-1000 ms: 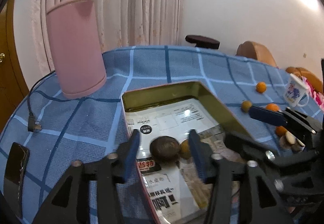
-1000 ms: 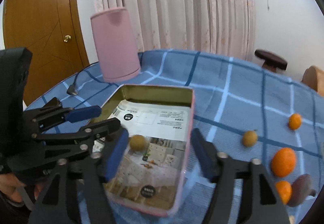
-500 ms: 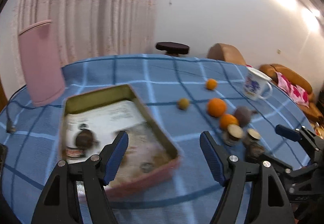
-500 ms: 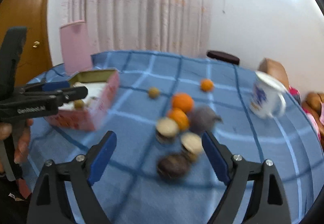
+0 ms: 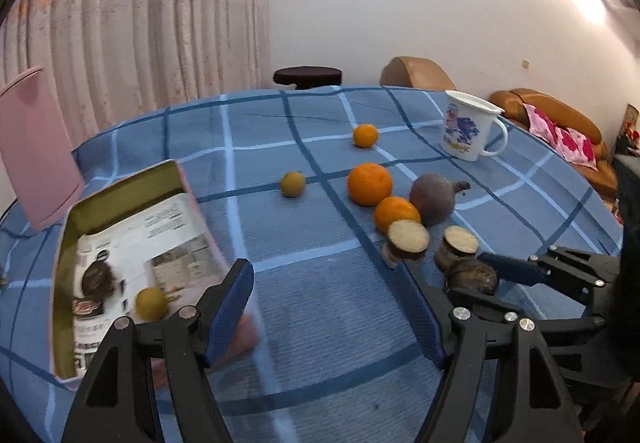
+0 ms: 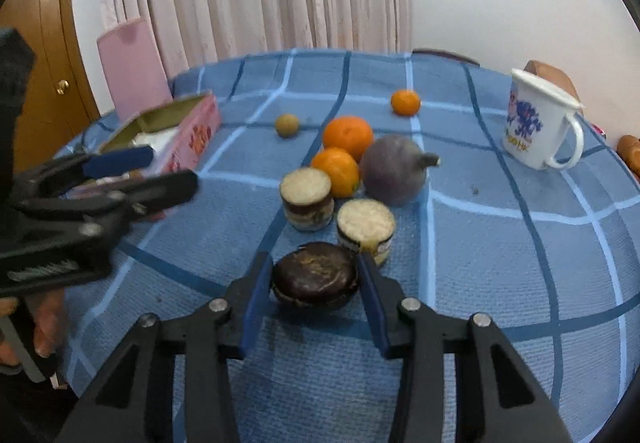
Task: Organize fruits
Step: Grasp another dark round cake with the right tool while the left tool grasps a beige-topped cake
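- The table (image 6: 500, 283) wears a blue checked cloth and carries everything in the scene.
- A pink bin (image 6: 134, 63) stands at the table's far left edge, just behind the tin.
- The tin (image 5: 68, 243) sits to my left, open, pink outside, gold inside, lined with printed paper; a dark brown fruit (image 5: 96, 277) and a small yellow-green fruit (image 5: 151, 303) lie in it.
- A white mug (image 6: 536, 123) with a blue picture stands at the far right, well apart from the fruit.
- My left gripper (image 5: 328, 311) hangs over bare cloth between the tin and the fruit cluster, jaws spread wide with nothing between them.
- My right gripper (image 6: 314, 307) has just been closing; its blue pads now sit against both sides of the dark round fruit (image 6: 315, 277), which rests on the cloth at the near end of the cluster.
- A purple fruit (image 6: 394, 175) with a stubby stem lies touching the two oranges.
- The big orange (image 6: 348, 133) and the next orange (image 6: 335, 171) sit together in the middle.
- Two cut pieces (image 6: 307, 199) with pale tops stand upright, one just behind the dark round fruit.
- A small orange (image 6: 405, 103) lies farther back, alone.
- A small greenish fruit (image 6: 287, 125) lies alone, between the tin and the oranges.
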The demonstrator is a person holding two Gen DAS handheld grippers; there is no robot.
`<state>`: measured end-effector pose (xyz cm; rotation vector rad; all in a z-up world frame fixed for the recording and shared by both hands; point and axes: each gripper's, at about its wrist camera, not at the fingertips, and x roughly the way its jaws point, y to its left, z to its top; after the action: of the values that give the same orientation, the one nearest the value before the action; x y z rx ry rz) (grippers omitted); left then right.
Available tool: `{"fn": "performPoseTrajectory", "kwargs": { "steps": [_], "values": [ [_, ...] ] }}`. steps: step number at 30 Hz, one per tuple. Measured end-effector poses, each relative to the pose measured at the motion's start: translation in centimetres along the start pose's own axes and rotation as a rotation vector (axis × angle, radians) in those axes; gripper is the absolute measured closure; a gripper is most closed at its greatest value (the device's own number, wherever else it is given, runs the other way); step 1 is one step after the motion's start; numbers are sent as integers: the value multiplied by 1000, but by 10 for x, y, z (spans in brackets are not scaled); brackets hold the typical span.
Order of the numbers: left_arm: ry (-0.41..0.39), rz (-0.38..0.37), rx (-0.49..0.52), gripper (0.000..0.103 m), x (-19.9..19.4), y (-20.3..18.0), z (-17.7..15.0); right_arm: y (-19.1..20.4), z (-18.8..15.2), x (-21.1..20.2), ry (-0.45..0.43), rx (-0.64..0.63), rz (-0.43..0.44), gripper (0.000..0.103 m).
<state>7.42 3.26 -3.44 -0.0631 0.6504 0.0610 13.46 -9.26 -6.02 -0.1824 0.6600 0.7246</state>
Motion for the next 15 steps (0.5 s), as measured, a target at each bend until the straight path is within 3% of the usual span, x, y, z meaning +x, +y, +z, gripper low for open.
{"fn": "performPoseTrajectory", "kwargs": {
  "steps": [6,11,15],
  "values": [
    [5,-22,52,29,10,-22,6,-19,1,-19,-87,81,-48,57],
    [74,-80,44,29,39,-33,13,-36,1,-26,-126,138,-69,57],
    [123,-106,44,41,58,-41,19,-41,0,-29,-167,165,-45,57]
  ]
}}
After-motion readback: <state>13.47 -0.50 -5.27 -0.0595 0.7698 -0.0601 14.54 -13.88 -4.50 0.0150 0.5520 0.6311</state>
